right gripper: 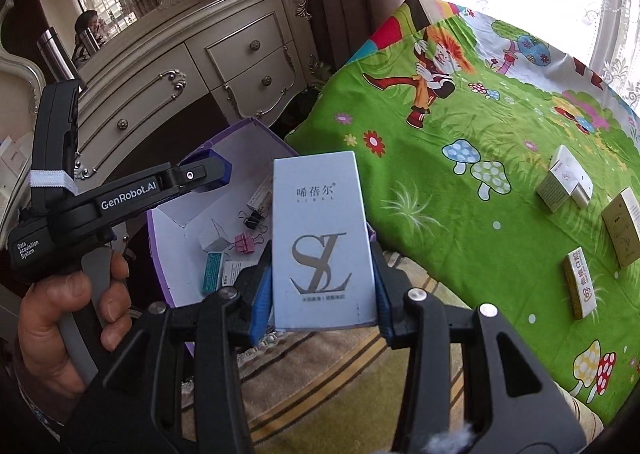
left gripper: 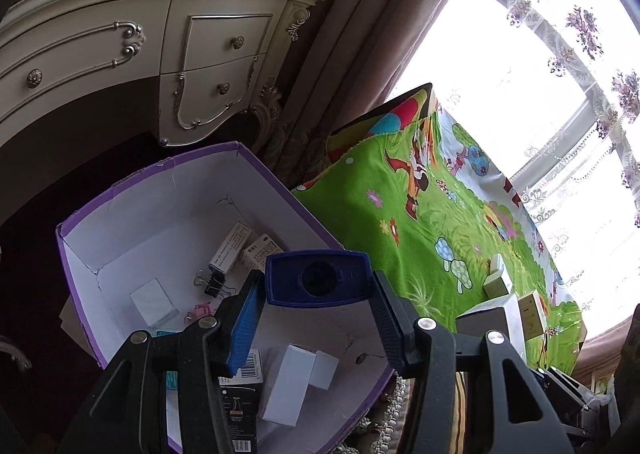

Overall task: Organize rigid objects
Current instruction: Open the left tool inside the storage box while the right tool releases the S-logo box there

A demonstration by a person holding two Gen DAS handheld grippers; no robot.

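Small print on purple box's (left gripper: pixel 120 213) cartons too small to read, dark carton (left gripper: pixel 240 414) cut off — bottom edge

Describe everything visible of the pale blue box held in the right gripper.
The pale blue box is a flat, rectangular carton, apparently of matte card, with its broad printed face toward the camera. The face carries dark Chinese characters near the top, a large grey "SL" monogram below them, and a small line of text near the bottom edge. The right gripper is shut on it, one pad on each long side of its lower half. It is held in the air, upright, in front of the purple-edged storage box.
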